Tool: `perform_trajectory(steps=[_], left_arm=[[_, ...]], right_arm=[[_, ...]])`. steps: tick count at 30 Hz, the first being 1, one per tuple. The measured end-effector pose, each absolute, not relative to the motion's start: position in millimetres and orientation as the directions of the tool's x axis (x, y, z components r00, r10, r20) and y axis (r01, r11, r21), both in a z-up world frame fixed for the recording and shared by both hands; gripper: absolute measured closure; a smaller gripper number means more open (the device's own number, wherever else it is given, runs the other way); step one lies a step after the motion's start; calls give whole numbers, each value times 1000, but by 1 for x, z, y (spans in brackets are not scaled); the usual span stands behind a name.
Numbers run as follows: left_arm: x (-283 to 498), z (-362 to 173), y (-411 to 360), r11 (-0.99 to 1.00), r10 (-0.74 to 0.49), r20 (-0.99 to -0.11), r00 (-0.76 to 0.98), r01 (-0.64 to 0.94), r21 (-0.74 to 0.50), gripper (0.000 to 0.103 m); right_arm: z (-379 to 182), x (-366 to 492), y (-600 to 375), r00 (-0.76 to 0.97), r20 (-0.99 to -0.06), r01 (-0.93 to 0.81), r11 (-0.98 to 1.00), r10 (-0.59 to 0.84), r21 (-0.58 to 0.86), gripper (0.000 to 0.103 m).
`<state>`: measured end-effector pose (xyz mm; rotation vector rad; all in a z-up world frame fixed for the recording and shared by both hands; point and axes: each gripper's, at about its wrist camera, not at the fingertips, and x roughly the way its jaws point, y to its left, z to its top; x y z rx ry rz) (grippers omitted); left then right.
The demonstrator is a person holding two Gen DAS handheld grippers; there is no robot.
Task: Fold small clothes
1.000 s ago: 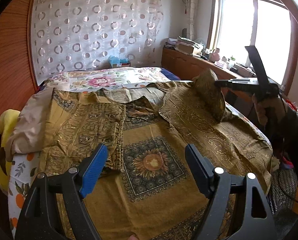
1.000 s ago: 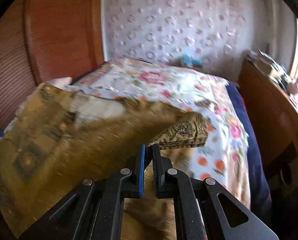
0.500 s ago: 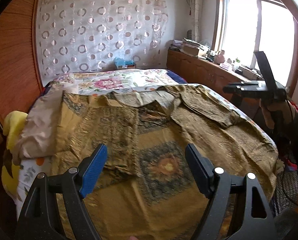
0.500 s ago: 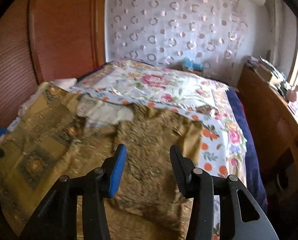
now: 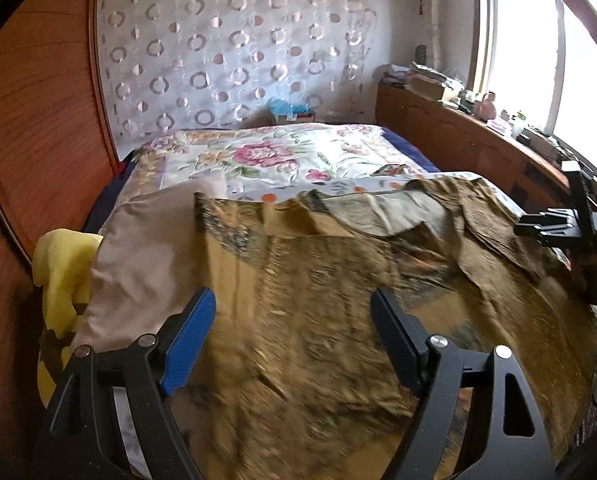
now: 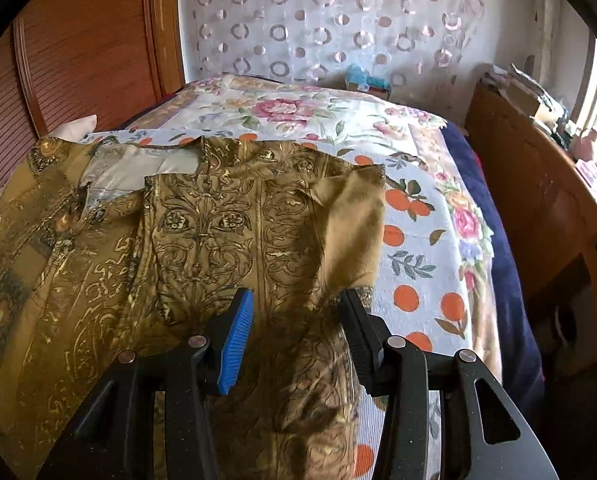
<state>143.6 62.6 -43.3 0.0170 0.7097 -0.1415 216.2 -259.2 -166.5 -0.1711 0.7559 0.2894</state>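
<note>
Floral bedspread (image 6: 418, 208) under spread brown garment (image 6: 218, 232), both claws agape.

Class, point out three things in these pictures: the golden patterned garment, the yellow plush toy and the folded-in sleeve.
golden patterned garment (image 5: 322, 320), left wrist view, its middle body.
yellow plush toy (image 5: 60, 264), left wrist view, its upper part.
folded-in sleeve (image 6: 354, 220), right wrist view, its plain underside.

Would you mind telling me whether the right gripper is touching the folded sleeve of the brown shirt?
Cannot tell. In the right wrist view the right gripper is open over the folded sleeve; whether its fingertips rest on the cloth is unclear.
</note>
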Motion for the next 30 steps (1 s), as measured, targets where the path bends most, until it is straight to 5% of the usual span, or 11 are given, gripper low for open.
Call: perform_trajectory(steps=[4,12,30], left_arm=[[166,-48,72,992,-115,-665,738,124,-34,28],[214,-53,97,997,-75,-695,715,79,-27,58],[257,-62,104,998,-50,-723,689,60,-11,74]], right_arm=[[-174,225,-261,689,-698,-323,945,197,-51,56],[-179,215,-270,689,-695,-320,947,206,-36,53],[-182,217,-271,688,-697,-301,953,200,-24,42]])
